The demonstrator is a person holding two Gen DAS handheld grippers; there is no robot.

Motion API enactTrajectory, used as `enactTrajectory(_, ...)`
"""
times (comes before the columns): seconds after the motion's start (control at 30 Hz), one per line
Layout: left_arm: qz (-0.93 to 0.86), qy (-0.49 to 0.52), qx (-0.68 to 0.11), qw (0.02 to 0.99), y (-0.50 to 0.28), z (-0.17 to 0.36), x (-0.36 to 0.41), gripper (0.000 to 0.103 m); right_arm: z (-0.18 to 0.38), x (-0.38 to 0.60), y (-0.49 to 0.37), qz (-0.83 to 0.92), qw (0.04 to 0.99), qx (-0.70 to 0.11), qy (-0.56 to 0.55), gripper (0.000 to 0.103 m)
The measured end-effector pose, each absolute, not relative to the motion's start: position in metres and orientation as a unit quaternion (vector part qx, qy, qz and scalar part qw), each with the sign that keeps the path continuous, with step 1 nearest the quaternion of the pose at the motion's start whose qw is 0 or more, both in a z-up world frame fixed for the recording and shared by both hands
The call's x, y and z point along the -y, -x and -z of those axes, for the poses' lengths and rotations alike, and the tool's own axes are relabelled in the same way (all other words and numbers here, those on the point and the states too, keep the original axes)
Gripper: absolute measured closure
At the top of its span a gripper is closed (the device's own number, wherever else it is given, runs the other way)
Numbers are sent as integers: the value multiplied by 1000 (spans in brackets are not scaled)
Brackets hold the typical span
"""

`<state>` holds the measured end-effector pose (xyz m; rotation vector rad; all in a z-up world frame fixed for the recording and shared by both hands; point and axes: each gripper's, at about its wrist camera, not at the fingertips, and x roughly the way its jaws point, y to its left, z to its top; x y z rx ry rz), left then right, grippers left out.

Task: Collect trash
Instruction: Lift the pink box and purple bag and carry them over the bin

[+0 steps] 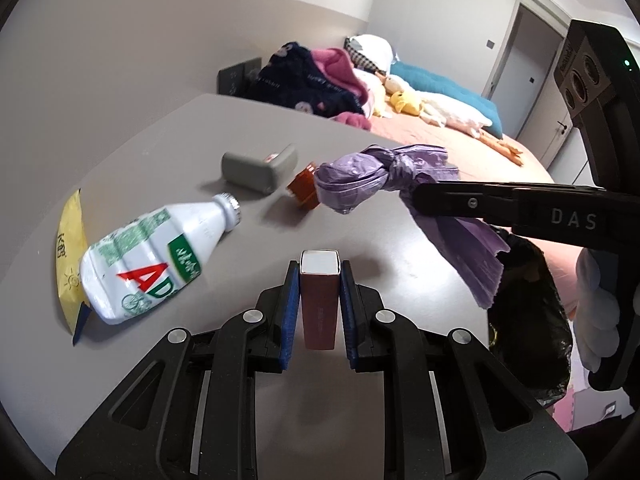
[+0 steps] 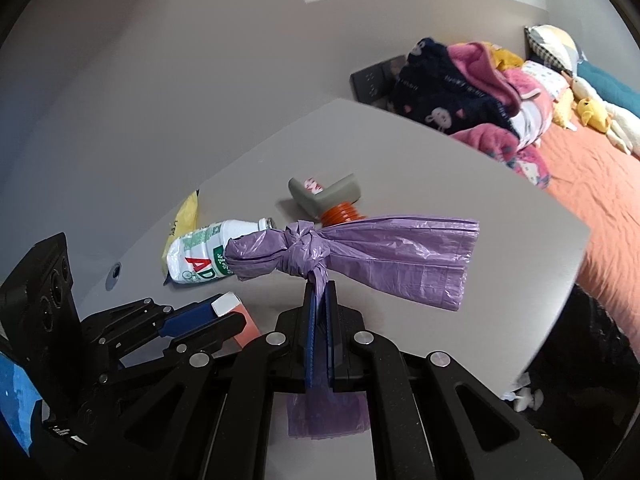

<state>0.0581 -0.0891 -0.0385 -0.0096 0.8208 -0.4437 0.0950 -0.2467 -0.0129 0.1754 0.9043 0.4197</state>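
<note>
My left gripper (image 1: 319, 270) is shut on a small maroon box (image 1: 319, 300) with a white end, held just above the grey table (image 1: 160, 152). It also shows in the right wrist view (image 2: 224, 308). My right gripper (image 2: 320, 290) is shut on a knotted purple plastic bag (image 2: 360, 252), held above the table; the bag also shows in the left wrist view (image 1: 360, 176). On the table lie a crushed white bottle (image 1: 152, 256), a yellow wrapper (image 1: 70, 248), a grey corner piece (image 1: 258, 168) and an orange ridged cap (image 1: 304, 190).
A black trash bag (image 1: 532, 320) hangs open off the table's right edge. Beyond the table is a bed (image 2: 592, 184) with piled clothes, pillows and soft toys. A grey wall stands behind the table.
</note>
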Motion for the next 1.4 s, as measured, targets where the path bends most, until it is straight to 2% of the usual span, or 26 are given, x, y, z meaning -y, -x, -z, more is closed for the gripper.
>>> enactTrajectory(0.53,275,-19,-357,893,-44,4,151,85,-14,319,-51,-157,897,-397,-114,98)
enactTrajectory(1.4,386,-56,-335,858,-24,-10,260,84,-27,433,14,-62,917,-358,-164,98)
